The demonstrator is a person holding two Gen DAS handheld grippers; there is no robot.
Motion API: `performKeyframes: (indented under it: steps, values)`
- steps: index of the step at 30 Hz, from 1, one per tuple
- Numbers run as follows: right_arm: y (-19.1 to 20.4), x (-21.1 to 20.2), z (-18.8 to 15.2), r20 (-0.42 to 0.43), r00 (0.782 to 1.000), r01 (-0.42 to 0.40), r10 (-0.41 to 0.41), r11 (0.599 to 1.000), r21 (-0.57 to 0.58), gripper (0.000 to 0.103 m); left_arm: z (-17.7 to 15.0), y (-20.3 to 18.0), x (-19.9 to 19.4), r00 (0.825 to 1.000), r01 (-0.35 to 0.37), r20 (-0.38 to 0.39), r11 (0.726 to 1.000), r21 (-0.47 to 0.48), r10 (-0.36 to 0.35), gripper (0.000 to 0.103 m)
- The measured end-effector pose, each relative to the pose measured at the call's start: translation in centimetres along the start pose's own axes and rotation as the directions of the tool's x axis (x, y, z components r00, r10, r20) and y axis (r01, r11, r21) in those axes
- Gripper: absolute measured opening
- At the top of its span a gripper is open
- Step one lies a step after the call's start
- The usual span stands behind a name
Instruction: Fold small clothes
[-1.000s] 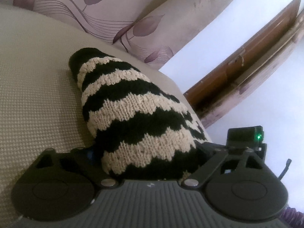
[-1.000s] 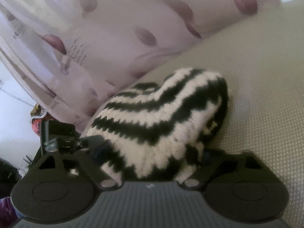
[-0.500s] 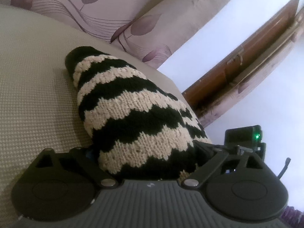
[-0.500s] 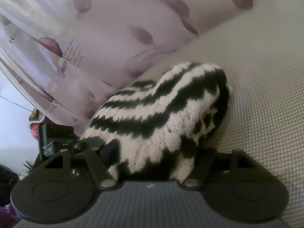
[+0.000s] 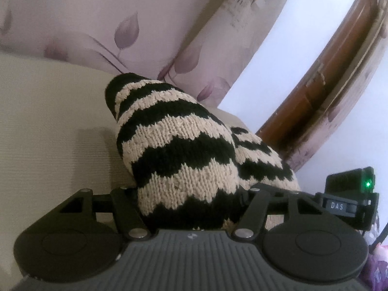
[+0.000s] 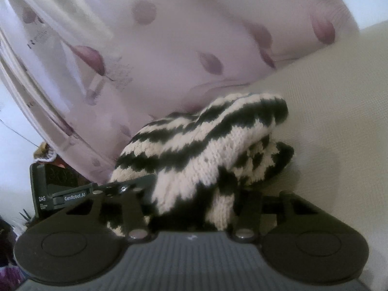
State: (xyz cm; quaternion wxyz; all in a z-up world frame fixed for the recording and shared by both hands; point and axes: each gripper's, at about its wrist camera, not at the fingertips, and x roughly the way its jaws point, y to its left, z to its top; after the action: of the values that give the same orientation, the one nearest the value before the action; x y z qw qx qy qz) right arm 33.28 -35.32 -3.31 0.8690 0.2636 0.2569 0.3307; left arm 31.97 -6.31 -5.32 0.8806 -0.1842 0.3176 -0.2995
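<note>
A small knitted garment with black and cream zigzag stripes [image 5: 179, 155] lies bunched on a beige textured cushion [image 5: 48, 121]. My left gripper [image 5: 189, 208] is shut on its near edge; the knit hides the fingertips. In the right wrist view the same garment [image 6: 201, 150] is folded over on itself, its upper layer raised above a lower layer. My right gripper [image 6: 194, 208] is shut on its near edge, fingertips buried in the knit. The other gripper's body shows at the side of each view.
A pale curtain with purple leaf print [image 5: 145, 24] hangs right behind the cushion, and also shows in the right wrist view [image 6: 169, 48]. A brown wooden frame [image 5: 327, 84] stands at the right against a white wall. The cushion [image 6: 339, 121] extends to the right.
Both grippers have risen and moved forward with the garment. Its upper layer now lifts off the cushion and folds over the lower part. The curtain looms closer in both views.
</note>
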Motion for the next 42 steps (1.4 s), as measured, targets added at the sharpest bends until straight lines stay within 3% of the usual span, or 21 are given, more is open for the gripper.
performKeyframes:
  steps: [12, 20, 28, 42]
  values:
    - [9.9, -1.4, -6.2, 0.029, 0.992, -0.12, 0.12, 0.993, 0.005, 0.05, -2.7, -1.8, -13.9, 0.996, -0.086, 0.037, 0.996, 0.03, 0.085, 0.063]
    - [13.8, -0.7, -10.7, 0.019, 0.989, -0.148, 0.148, 0.989, 0.023, 0.05, -5.1, -1.4, -19.5, 0.991, -0.125, 0.046, 0.992, 0.037, 0.123, 0.063]
    - [14.3, 0.4, -13.7, 0.0, 0.991, -0.132, 0.132, 0.99, 0.045, 0.05, -7.4, 0.1, -21.1, 0.987, -0.157, 0.048, 0.987, 0.041, 0.155, 0.063]
    - [12.1, 2.3, -16.2, -0.05, 0.996, -0.066, 0.069, 0.996, 0.052, 0.05, -10.7, 2.4, -18.8, 0.976, -0.214, 0.036, 0.975, 0.056, 0.213, 0.065]
